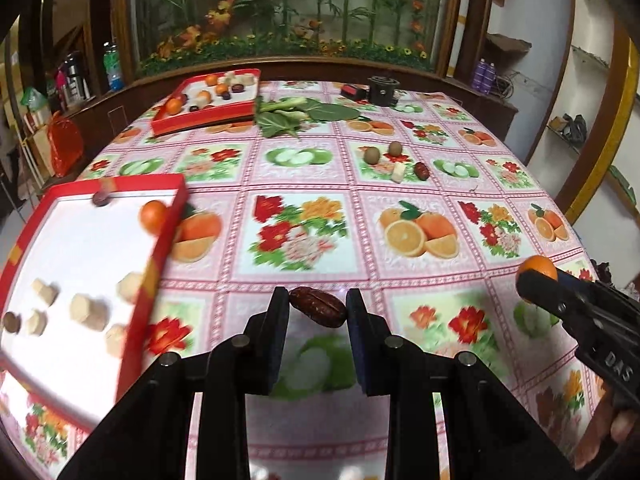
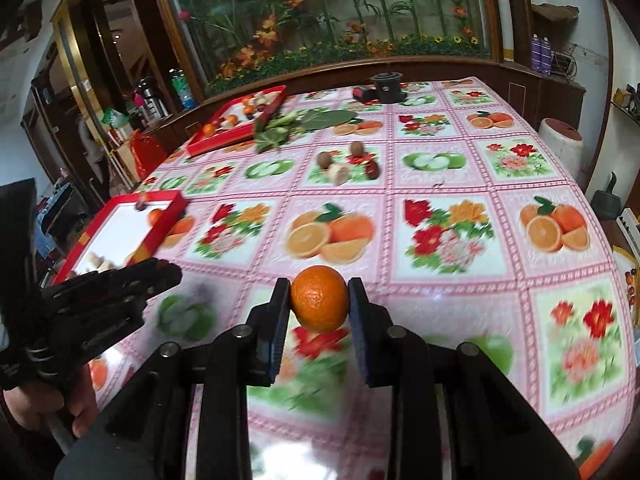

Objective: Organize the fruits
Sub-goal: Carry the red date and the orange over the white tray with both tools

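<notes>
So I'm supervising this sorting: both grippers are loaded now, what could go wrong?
The date sits at the very fingertips of the left gripper and might slip out. The round orange could roll from the right gripper. The near tray looks tilted, so pieces may slide.

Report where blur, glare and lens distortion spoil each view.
Left wrist view: motion blur smears the near red-rimmed white tray and its pale pieces; the wrinkled brown date in the left hand-held gripper stays sharp. Right wrist view: the patterned tablecloth blurs beneath the round orange tangerine. Both: fisheye bending, white glare near the bottom.
</notes>
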